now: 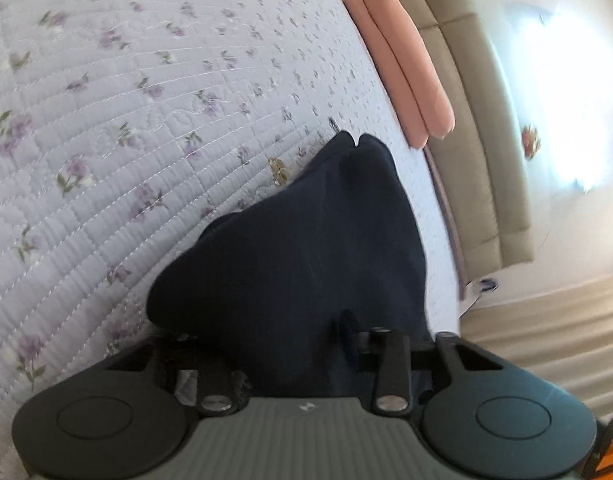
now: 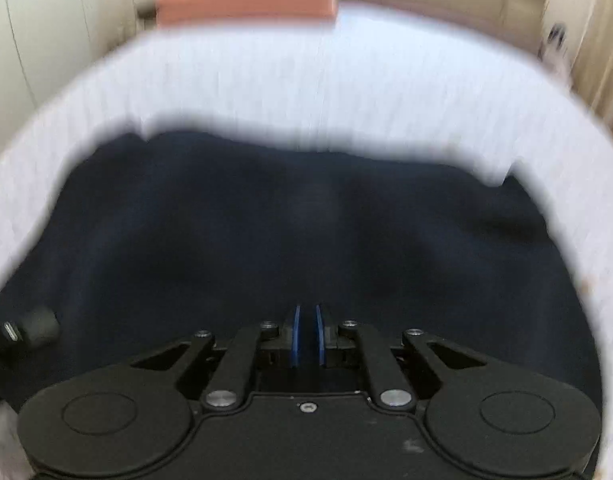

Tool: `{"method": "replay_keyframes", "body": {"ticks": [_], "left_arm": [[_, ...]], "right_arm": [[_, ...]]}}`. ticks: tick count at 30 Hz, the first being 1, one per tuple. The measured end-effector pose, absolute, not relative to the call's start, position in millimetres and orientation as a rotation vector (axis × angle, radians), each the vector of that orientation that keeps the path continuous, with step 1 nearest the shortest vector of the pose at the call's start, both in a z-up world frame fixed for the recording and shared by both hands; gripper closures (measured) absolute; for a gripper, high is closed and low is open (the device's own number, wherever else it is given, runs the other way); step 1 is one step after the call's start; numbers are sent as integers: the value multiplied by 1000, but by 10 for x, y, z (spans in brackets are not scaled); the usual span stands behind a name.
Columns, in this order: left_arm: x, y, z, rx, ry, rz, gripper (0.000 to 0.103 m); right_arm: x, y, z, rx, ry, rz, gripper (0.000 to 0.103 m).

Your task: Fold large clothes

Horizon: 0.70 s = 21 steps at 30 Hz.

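No writing readable; both hand-held grippers, left (image 1: 306, 344) and right (image 2: 306, 320), clamp the navy garment (image 1: 290, 248).

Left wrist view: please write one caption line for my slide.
Dark navy garment bunched between the left tongs, lying on a floral quilted bedspread near two pink pillows.

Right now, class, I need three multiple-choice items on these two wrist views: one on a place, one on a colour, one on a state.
1. The dark garment lies on:
A. a wooden floor
B. the quilted bedspread
C. a chair

2. The rolled bolsters by the headboard are:
A. green
B. black
C. salmon pink

3. The right tongs are:
A. shut
B. wide open
C. out of view

Key:
1 B, floral quilt surrounds the cloth.
2 C, both views show pink.
3 A, the blue pads nearly meet.
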<state>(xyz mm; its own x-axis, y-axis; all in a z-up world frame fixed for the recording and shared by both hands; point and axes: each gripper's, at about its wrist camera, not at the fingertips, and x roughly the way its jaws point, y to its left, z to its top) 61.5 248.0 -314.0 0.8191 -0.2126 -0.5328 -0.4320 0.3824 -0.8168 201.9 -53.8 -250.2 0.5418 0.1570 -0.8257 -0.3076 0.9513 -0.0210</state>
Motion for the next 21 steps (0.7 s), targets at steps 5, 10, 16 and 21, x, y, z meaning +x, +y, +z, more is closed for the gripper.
{"method": "replay_keyframes", "body": {"ticks": [5,10,16,21], "left_arm": [[747,2394,-2876,-1071,599,77,88],[1020,2052,-2347,-890,509,-139,88],[1463,1199,-1759,-713,471,-482,88],[1746,399,-1733,-621,589,-659,88]], "right_arm": [[2008,-727,-2609,-8,926,295,90],[2243,-1228,-2643,302,1026,400,90],[2418,-1900,-2516,511,1066,458,90],[2481,-2847,-2121,485,936,281,88]]}}
